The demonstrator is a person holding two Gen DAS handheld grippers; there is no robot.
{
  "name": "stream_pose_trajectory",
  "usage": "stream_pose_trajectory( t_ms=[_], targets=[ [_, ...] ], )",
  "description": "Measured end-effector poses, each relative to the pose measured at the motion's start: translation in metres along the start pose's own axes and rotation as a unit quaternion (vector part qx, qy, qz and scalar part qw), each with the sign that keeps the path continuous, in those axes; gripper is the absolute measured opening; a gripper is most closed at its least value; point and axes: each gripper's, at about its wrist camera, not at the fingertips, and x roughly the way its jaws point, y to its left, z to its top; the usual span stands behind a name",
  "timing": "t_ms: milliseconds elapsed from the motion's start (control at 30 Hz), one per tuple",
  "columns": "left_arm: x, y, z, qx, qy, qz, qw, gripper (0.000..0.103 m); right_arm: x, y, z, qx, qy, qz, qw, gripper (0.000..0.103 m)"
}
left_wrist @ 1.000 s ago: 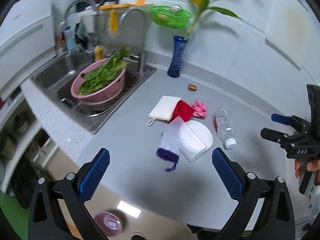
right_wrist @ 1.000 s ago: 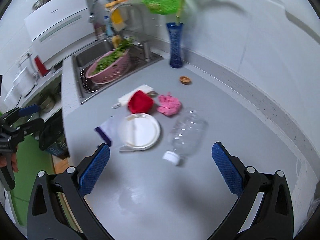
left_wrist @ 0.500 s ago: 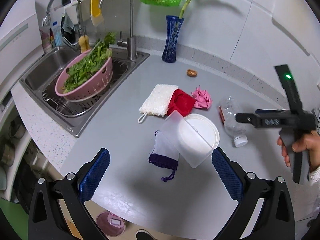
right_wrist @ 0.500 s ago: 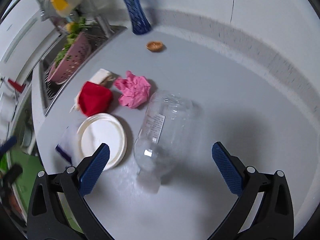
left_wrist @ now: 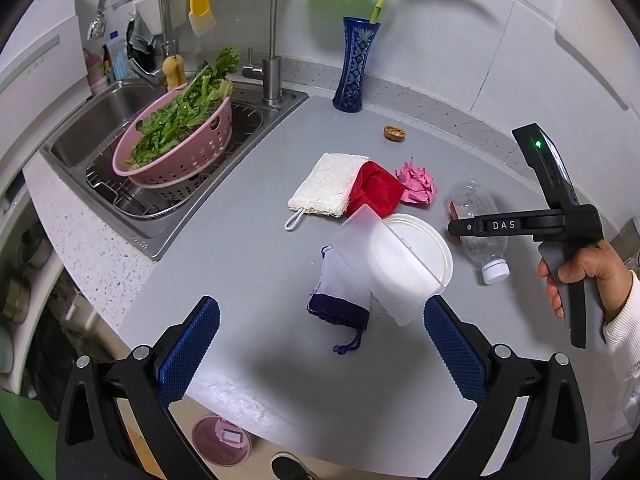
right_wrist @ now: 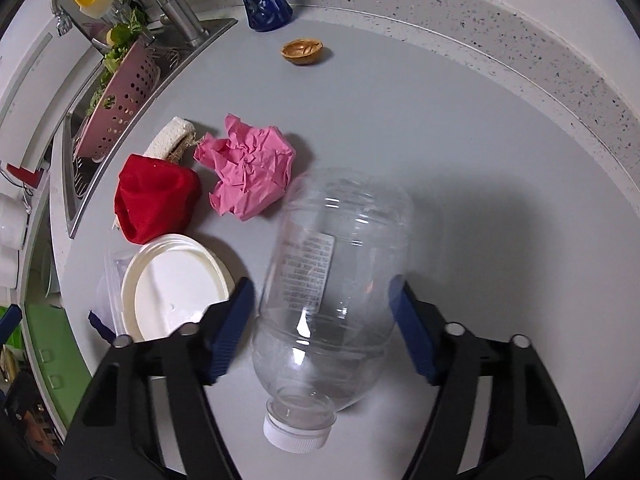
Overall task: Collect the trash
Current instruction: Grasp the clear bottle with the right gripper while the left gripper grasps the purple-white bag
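Note:
A clear plastic bottle (right_wrist: pixel 332 280) with a white cap lies on the grey counter (right_wrist: pixel 460 140). My right gripper (right_wrist: pixel 322 300) is open, its blue pads on either side of the bottle's body, close to it. The bottle also shows in the left wrist view (left_wrist: pixel 478 228), under the right gripper (left_wrist: pixel 456 227). A crumpled pink paper (right_wrist: pixel 248 172), a red cloth (right_wrist: pixel 154 196), a white paper plate (right_wrist: pixel 172 284) and a walnut shell (right_wrist: pixel 302 51) lie nearby. My left gripper (left_wrist: pixel 320 340) is open and empty near the counter's front edge.
A white scrub pad (left_wrist: pixel 324 186), a translucent plastic box lid (left_wrist: pixel 384 268) and a white-purple pouch (left_wrist: pixel 340 292) lie mid-counter. A pink colander of greens (left_wrist: pixel 176 140) sits in the sink at left. A blue vase (left_wrist: pixel 354 66) stands by the wall.
My right gripper has come down over the bottle and its jaws have narrowed around it. My left gripper has moved in closer to the counter.

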Motion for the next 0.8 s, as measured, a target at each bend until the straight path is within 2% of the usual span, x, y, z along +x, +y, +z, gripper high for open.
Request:
stream_pose_trajectory(
  t_ms=[200,533,667,700,800],
  targets=[
    [0.007,-0.001,0.003,0.003,0.003,-0.001,1.0,0.098,-0.004,0.0,0.0,-0.008,-0.012,0.006,1.0,0.061],
    [0.044,0.01,0.001,0.039,0.031,0.007,0.9987,0.098,-0.059,0.006,-0.013,-0.036,-0.06,0.023,0.997,0.06],
    [0.065,0.018,0.0,0.038,0.046,-0.011,0.9982,0.098,-0.07,0.008,-0.02,-0.041,-0.067,0.028,0.996,0.06],
    [0.07,0.021,-0.001,0.034,0.05,-0.019,0.998,0.096,-0.072,0.007,-0.022,-0.041,-0.067,0.029,0.996,0.06],
    [0.081,0.021,-0.002,0.029,0.066,-0.035,0.9968,0.067,-0.074,0.005,-0.024,-0.042,-0.067,0.029,0.996,0.06]
  ],
)
